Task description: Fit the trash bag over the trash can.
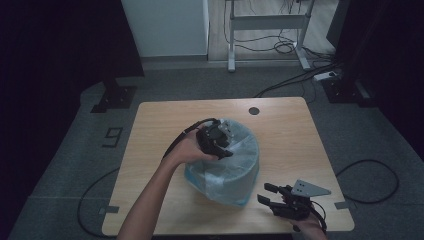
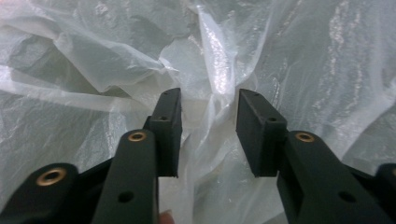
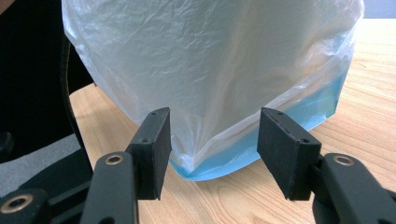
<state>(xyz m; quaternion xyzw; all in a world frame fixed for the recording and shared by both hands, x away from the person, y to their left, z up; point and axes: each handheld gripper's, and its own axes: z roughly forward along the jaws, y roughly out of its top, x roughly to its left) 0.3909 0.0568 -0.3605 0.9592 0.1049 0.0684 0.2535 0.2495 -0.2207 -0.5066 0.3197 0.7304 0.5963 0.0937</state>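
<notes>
Clearly the thin plastic bag (image 1: pixel 227 167), draped over a round blue bin (image 1: pixel 235 192) at the middle of the desk (image 1: pixel 150 150), is light, soft and slippery; it crumples at a touch and would likely tear if pulled hard. A bunched fold or the loose lower hem looks like the best place to take hold, since flat film would probably slide out from between the pads.

The left claw (image 1: pixel 225 150) reaches down into the top of the bag; in the left gripper view its jaws stand partly apart with a ridge of film (image 2: pixel 212 107) rising between them, not pinched. The right claw (image 1: pixel 267 195) rests low at the near right of the desk, jaws partly open and empty, facing the bag's hem (image 3: pixel 219 140).

No brand, label or writing shows on the bag or bin. Far left, on the floor, a mark reads "9" (image 1: pixel 114 136).
</notes>
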